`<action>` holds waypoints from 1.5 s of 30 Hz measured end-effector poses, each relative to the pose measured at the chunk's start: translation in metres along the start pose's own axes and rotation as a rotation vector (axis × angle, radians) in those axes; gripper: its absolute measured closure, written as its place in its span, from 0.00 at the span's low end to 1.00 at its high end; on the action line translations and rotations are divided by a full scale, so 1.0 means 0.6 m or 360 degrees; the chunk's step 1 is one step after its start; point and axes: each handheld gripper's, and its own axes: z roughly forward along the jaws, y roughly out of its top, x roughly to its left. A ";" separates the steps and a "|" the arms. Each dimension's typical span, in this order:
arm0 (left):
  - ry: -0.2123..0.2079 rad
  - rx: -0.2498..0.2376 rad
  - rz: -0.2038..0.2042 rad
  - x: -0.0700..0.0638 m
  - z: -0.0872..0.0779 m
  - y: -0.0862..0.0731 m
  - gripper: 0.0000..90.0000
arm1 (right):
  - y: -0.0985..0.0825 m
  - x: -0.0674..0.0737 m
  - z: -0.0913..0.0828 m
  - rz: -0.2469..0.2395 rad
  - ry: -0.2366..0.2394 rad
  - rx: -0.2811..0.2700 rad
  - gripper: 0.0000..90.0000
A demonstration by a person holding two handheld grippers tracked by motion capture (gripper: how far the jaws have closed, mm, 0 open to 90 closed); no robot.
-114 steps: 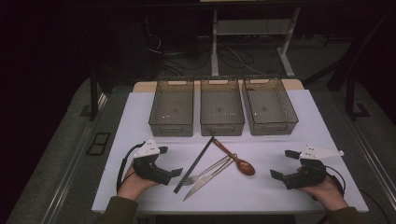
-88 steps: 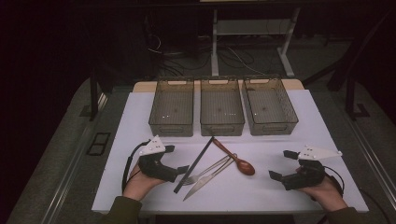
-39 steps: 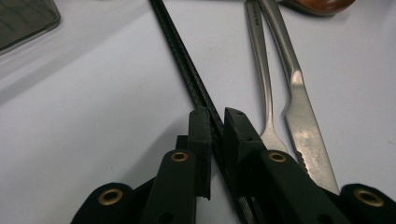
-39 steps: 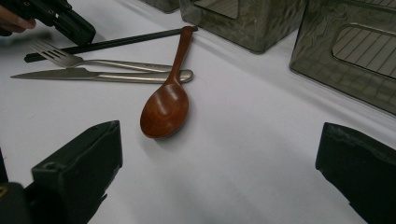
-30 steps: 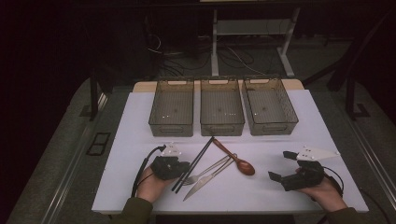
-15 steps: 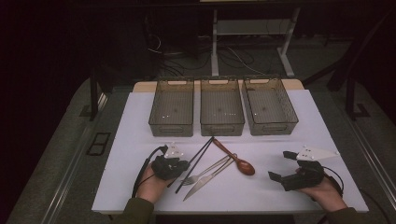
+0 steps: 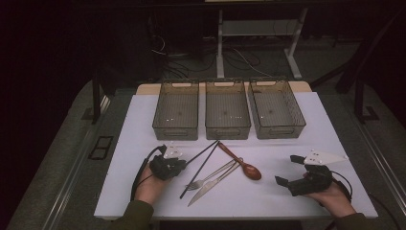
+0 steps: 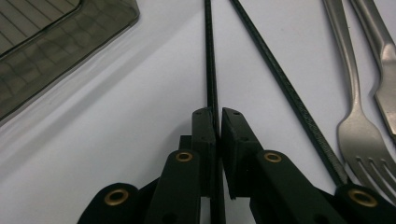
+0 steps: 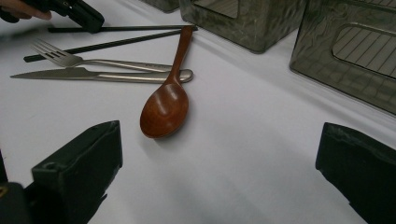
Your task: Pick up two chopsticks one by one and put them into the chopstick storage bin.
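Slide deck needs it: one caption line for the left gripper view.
Left gripper pinches one thin black chopstick on the white table, beside the second black chopstick.

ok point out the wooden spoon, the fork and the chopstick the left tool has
wooden spoon (image 9: 164, 111), right gripper view, on its bowl
fork (image 8: 357, 135), left gripper view, on its neck above the prongs
chopstick (image 8: 211, 70), left gripper view, on the shaft beyond the tool

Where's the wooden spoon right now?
In the high view the wooden spoon lies on the white table, just right of the fork and knife, in front of the middle bin.
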 end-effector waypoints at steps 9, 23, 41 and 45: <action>-0.0057 -0.0027 -0.0035 0.011 -0.002 -0.007 0.88 | 0.000 0.000 0.000 0.0000 0.0002 -0.0001 0.00; -0.0119 -0.0062 -0.0166 0.014 -0.027 -0.033 0.89 | 0.000 -0.001 -0.002 0.0000 -0.0002 -0.0003 0.00; -0.0129 -0.0036 -0.0151 0.014 -0.029 -0.033 0.94 | -0.003 -0.001 0.000 -0.0012 0.0001 -0.0008 0.00; -0.0139 -0.0045 -0.0148 0.015 -0.035 -0.032 0.94 | -0.003 -0.001 0.000 -0.0009 0.0001 -0.0009 0.00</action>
